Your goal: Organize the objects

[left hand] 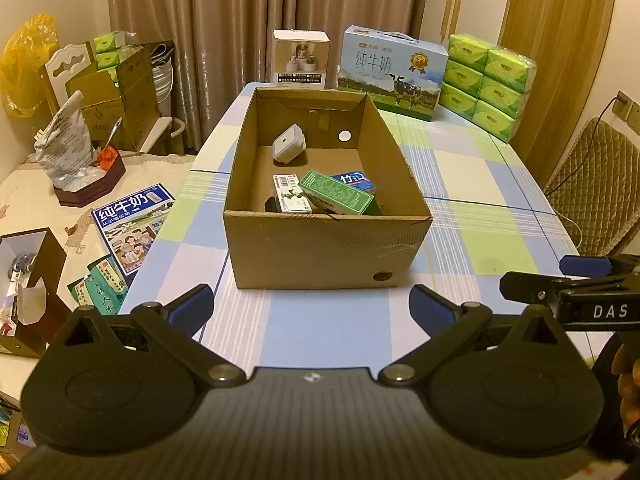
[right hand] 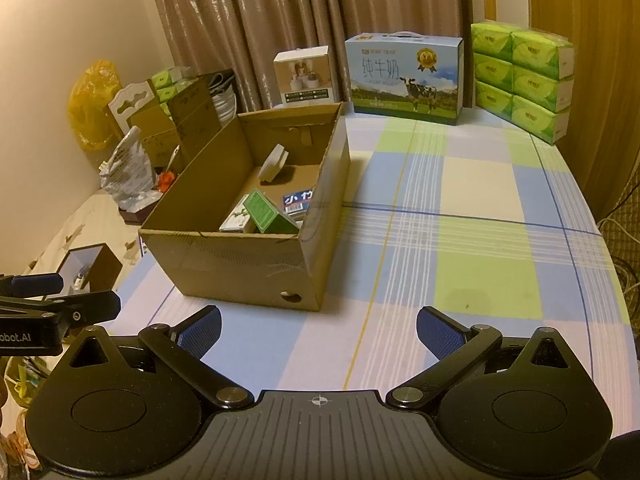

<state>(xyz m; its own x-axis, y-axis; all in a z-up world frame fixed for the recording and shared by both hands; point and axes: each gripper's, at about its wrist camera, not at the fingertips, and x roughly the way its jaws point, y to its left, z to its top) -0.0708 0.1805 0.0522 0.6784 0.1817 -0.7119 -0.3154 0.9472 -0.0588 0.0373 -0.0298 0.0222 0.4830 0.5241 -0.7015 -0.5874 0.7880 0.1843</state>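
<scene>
An open cardboard box (left hand: 320, 248) (right hand: 240, 268) stands on the checked tablecloth. Inside lie a green box (left hand: 336, 192) (right hand: 268, 214), a white carton (left hand: 290, 194) (right hand: 236, 216), a blue-and-white pack (left hand: 356, 180) (right hand: 298, 202) and a small grey-white square device (left hand: 288, 145) (right hand: 272, 162) leaning at the back. My left gripper (left hand: 310, 312) is open and empty, just in front of the box. My right gripper (right hand: 318, 332) is open and empty, in front of the box's right corner. Each gripper shows at the edge of the other's view.
At the table's far end stand a white product box (left hand: 301, 60), a milk carton case (left hand: 394, 72) and stacked green tissue packs (left hand: 486, 82). A side table at left holds a milk leaflet (left hand: 132, 224), bags and boxes. A chair (left hand: 592, 184) stands at right.
</scene>
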